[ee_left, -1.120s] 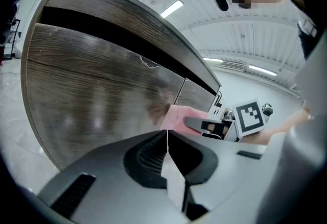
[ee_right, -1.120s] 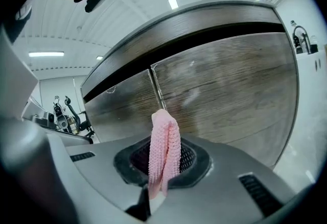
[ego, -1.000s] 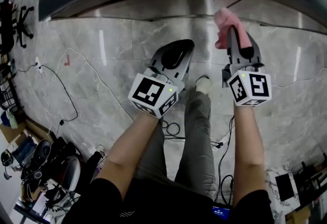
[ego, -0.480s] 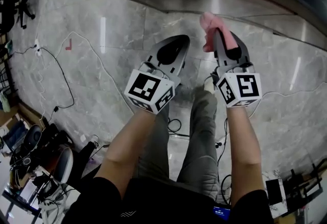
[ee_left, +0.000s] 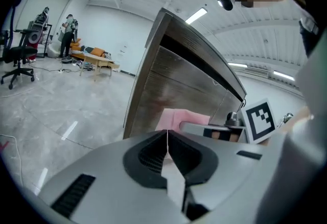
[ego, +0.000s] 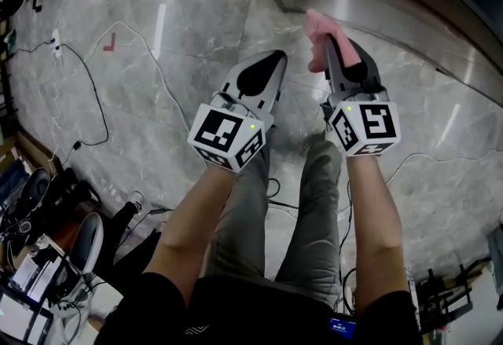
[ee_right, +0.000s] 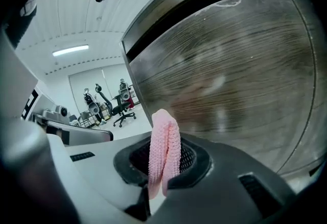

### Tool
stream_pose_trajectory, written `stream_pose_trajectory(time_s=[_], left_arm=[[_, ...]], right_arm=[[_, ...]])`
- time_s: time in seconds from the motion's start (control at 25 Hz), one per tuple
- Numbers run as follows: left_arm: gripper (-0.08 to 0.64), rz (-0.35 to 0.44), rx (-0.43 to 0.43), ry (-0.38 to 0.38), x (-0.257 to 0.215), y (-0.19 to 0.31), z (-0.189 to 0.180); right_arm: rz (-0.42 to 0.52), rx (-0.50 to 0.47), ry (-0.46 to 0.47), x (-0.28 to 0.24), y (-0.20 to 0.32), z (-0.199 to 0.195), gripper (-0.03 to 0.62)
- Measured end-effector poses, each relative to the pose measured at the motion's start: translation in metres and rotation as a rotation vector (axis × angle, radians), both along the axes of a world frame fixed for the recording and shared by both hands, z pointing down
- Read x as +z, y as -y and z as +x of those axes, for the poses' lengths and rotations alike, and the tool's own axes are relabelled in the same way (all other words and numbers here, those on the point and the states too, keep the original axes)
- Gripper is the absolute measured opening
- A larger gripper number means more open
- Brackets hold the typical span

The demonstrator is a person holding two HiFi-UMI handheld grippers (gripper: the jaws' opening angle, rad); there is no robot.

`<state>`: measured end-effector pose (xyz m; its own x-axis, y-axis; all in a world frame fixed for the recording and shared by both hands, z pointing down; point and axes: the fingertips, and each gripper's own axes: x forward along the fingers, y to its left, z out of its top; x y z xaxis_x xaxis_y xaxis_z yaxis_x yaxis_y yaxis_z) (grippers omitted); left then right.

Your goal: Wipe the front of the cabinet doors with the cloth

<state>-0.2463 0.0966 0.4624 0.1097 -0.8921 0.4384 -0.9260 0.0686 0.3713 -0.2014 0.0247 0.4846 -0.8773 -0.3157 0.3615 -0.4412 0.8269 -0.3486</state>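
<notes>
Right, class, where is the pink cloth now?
In the right gripper view, the pink cloth is clamped in the right gripper, sticking up between its jaws, close before the wood-grain cabinet door.

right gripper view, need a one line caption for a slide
A folded pink cloth clamped in the right hand-held gripper, facing the wood-grain cabinet door.
</notes>
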Motion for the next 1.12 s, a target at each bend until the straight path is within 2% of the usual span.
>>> stream_pose_trajectory(time_s=[0.28, 0.6, 0.88, 1.12], left_arm=[[0.014, -0.015, -0.029, -0.004, 0.014, -0.014, -0.036], [0.014, -0.014, -0.026, -0.001, 0.018, -0.009, -0.052], [0.014, 0.001, 0.013, 0.001, 0.011, 0.014, -0.031], [0.014, 0.001, 0.073, -0.008, 0.010, 0.035, 0.012]], right_arm=[[0.004, -0.045, -0.029, 0.019, -0.008, -0.040, 0.044], [0.027, -0.041, -0.050, 0.025, 0.007, -0.061, 0.044], [0.036, -0.009, -0.055, 0.021, 0.026, -0.034, 0.044], [0.029, 0.057, -0.062, 0.021, 0.047, 0.013, 0.044]])
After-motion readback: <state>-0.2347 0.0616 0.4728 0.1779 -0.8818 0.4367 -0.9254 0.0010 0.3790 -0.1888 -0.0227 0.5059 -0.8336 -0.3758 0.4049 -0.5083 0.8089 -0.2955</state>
